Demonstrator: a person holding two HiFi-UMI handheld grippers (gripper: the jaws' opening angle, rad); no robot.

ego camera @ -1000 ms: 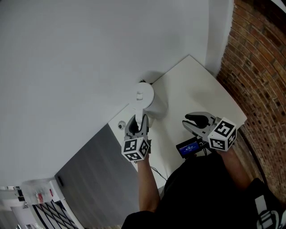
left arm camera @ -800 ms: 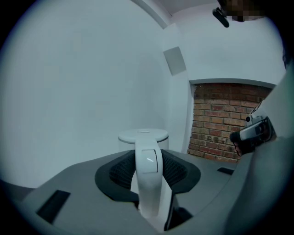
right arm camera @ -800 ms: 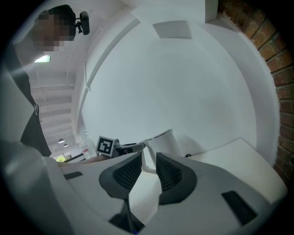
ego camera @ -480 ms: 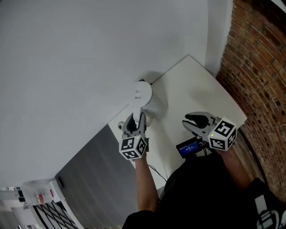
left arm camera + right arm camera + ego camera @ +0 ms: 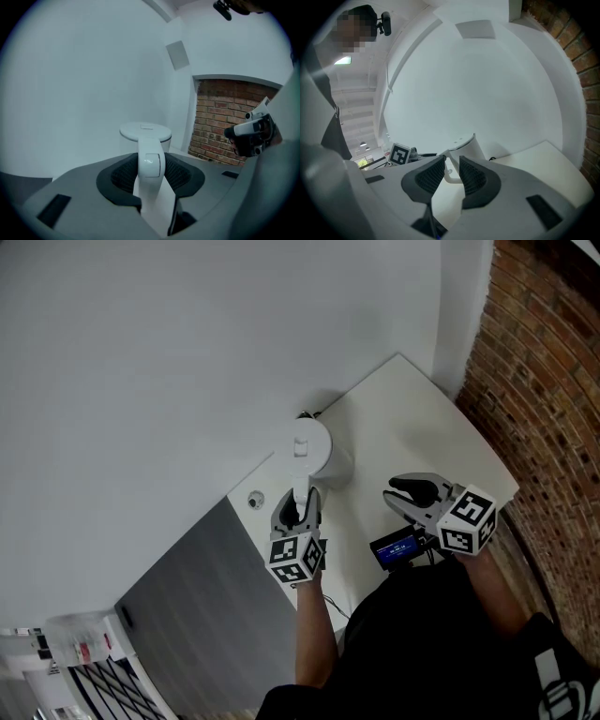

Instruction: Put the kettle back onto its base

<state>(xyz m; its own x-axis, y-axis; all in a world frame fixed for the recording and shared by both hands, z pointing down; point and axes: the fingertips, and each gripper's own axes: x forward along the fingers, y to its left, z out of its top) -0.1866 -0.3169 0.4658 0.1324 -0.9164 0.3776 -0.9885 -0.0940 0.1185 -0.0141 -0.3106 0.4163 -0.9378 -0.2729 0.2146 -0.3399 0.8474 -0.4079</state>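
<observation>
At the 10 o'clock edge of the white rectangular table [image 5: 422, 427], close against the plain white wall [image 5: 169, 362], stands the white plastic electric kettle [image 5: 314, 444] with its flat round lid uppermost. Its curved white handle [image 5: 150, 161] points toward 6 o'clock. The left gripper [image 5: 298, 505] is clamped on that handle, both ribbed black pads pressing its sides. What lies under the kettle's body is hidden from above, so I cannot tell whether it rests on a base. A thin black cord [image 5: 305, 413] shows at the kettle's 12 o'clock. A small round fitting [image 5: 255, 500] sits on the table at the left gripper's 9 o'clock.

The right gripper [image 5: 394, 490] hovers at 3 o'clock of the left one, well apart from the kettle, its jaws a narrow gap apart with nothing between them. A red brick wall [image 5: 544, 381] borders the table at 3 o'clock.
</observation>
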